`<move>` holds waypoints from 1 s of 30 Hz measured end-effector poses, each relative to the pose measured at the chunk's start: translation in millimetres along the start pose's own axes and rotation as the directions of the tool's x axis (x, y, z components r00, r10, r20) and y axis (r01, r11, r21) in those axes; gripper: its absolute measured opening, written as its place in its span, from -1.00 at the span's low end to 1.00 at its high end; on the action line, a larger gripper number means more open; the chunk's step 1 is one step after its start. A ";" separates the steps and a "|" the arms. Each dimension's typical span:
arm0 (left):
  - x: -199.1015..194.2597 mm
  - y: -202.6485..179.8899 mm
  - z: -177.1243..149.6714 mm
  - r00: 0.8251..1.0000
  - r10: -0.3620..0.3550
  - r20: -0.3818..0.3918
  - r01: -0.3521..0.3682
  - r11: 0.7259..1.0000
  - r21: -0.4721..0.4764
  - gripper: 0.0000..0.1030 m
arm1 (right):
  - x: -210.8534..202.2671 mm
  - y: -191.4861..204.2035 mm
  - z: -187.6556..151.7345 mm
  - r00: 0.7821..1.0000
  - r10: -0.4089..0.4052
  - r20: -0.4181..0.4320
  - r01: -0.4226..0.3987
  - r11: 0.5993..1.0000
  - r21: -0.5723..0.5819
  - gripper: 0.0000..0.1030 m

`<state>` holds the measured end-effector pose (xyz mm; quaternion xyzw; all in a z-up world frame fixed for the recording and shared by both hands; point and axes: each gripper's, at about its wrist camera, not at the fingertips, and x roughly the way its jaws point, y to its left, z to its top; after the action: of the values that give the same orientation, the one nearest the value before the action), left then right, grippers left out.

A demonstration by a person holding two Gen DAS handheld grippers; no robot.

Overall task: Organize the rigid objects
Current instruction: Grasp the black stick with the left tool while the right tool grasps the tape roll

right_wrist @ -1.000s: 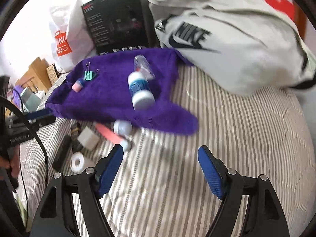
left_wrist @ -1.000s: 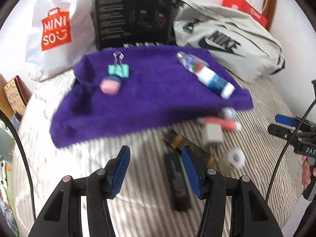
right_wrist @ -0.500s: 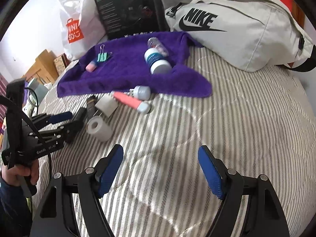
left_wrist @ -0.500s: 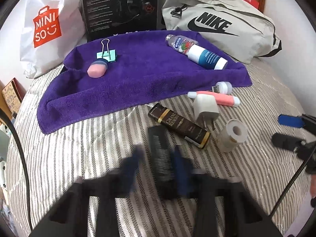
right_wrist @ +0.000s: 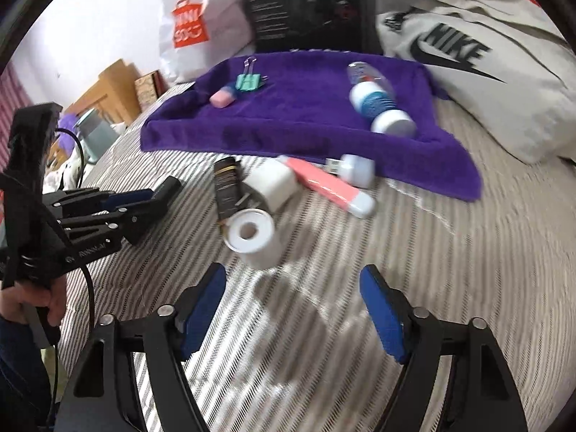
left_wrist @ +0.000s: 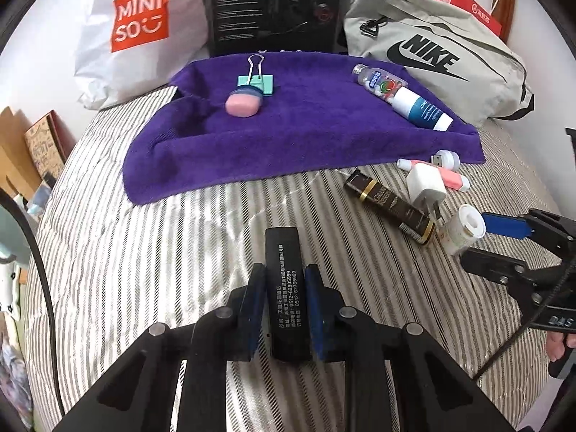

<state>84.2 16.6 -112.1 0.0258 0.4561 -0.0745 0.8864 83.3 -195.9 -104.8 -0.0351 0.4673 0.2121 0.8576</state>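
Observation:
My left gripper [left_wrist: 284, 280] is shut on a black rectangular case [left_wrist: 286, 288] with white print, low over the striped bed. A purple towel [left_wrist: 306, 133] holds a teal binder clip [left_wrist: 256, 81], a pink eraser [left_wrist: 242, 104] and a white-and-blue bottle [left_wrist: 419, 106]. Off the towel lie a dark brown tube [left_wrist: 390, 205], a white charger [left_wrist: 424, 185], a pink tube [left_wrist: 450, 178] and a white tape roll [left_wrist: 464, 228]. My right gripper [right_wrist: 293, 306] is open and empty, just short of the tape roll [right_wrist: 252, 235].
A Miniso bag [left_wrist: 140, 28], a black box [left_wrist: 275, 7] and a grey Nike bag [left_wrist: 432, 54] stand behind the towel. Wooden items [left_wrist: 21, 151] sit off the bed's left side. The right gripper also shows at the right of the left wrist view [left_wrist: 504, 237].
My left gripper has closed on the black case, which lay between its open fingers a second ago. My right gripper has moved left and closer to the tape roll.

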 end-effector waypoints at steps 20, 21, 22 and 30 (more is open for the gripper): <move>-3.6 6.8 -7.0 0.999 -0.025 0.023 0.026 0.999 -0.034 -0.58 | 24.7 29.3 13.8 0.999 -0.042 0.011 0.043 0.989 -0.142 -0.44; -3.7 7.7 -6.9 0.999 -0.030 0.023 0.030 0.999 -0.037 -0.58 | 24.2 29.3 13.9 0.999 -0.040 0.007 0.041 0.988 -0.146 -0.44; -3.8 8.4 -6.9 0.999 -0.034 0.024 0.035 0.999 -0.040 -0.58 | 23.4 26.8 14.4 1.000 -0.030 -0.001 0.030 0.991 -0.129 -0.44; -6.7 15.8 -6.6 0.997 -0.072 0.026 0.073 0.995 -0.065 -0.58 | 7.0 10.9 11.2 1.000 0.001 -0.026 -0.003 0.997 -0.071 -0.44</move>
<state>77.5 33.7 -110.8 -0.0208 0.4482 -0.0919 0.8889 91.2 -180.8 -102.7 -0.0678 0.4708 0.2291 0.8493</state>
